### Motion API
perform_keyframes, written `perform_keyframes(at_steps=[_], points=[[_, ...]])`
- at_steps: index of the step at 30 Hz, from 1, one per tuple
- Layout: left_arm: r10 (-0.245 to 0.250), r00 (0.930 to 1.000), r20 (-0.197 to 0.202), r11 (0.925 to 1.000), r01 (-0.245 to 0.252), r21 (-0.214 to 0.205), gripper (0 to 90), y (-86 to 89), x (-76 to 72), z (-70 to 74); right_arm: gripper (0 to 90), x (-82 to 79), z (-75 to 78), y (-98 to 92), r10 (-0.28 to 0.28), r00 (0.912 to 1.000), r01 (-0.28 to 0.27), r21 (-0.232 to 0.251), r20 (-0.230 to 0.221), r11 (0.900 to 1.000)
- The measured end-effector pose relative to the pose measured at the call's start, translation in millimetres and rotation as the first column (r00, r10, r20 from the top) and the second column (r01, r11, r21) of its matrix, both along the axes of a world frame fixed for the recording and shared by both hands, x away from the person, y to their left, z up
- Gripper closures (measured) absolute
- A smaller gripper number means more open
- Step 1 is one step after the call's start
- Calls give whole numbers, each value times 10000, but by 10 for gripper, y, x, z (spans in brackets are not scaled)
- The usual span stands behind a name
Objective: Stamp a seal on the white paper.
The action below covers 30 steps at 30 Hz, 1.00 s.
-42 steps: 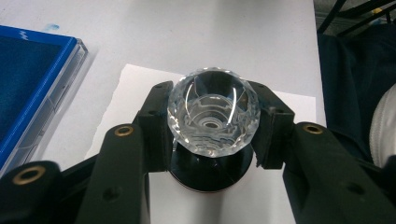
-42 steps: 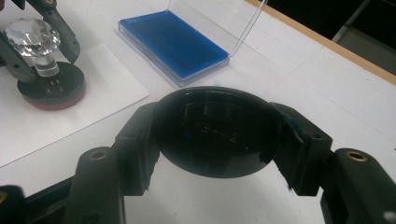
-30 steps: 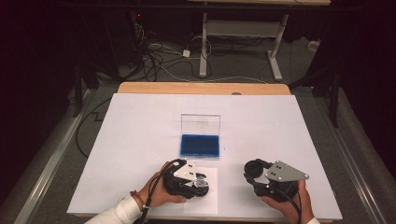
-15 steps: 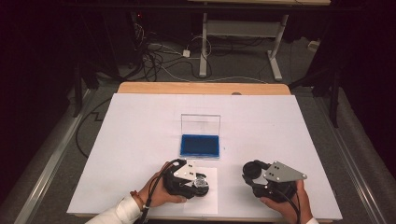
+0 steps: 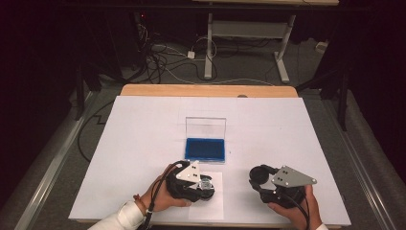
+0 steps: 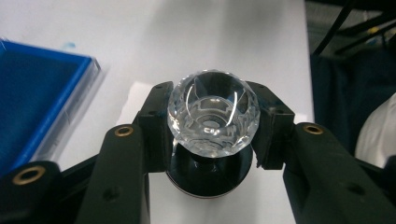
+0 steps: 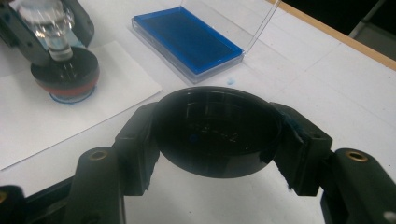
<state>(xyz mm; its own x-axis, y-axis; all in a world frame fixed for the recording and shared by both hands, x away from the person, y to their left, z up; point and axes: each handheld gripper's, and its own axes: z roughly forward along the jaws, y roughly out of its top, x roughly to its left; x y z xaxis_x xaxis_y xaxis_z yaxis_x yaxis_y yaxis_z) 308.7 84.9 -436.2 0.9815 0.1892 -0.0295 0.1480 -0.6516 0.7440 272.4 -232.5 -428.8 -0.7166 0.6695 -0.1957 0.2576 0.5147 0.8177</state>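
Near the table's front edge, the left gripper pinches the clear faceted knob of a round stamp, whose base rests on a paper sheet. The right gripper clamps a black round cap, right of the open blue ink pad.

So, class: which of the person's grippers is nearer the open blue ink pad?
Left. The left gripper sits just in front of the blue ink pad, pressing a stamp on paper. The right gripper holds a black cap off to the pad's right.
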Motion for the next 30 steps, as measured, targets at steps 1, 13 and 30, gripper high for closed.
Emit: perform_keyframes(at_steps=[1, 13, 30], points=[[-13, 10000, 75, 10000, 14, -37, 542, 10, 0, 31, 383, 0, 2, -4, -4, 10000, 4, -14, 15, 10000], [405, 9985, 371, 9970, -380, -678, 542, 158, 22, 213, 383, -6, 7, 5, 24, 10000, -23, -48, 59, 10000], [653, 9970, 409, 9919, -604, -1114, 542, 283, 89, 318, 384, 46, -46, 22, 98, 9997, -99, -49, -242, 9999]])
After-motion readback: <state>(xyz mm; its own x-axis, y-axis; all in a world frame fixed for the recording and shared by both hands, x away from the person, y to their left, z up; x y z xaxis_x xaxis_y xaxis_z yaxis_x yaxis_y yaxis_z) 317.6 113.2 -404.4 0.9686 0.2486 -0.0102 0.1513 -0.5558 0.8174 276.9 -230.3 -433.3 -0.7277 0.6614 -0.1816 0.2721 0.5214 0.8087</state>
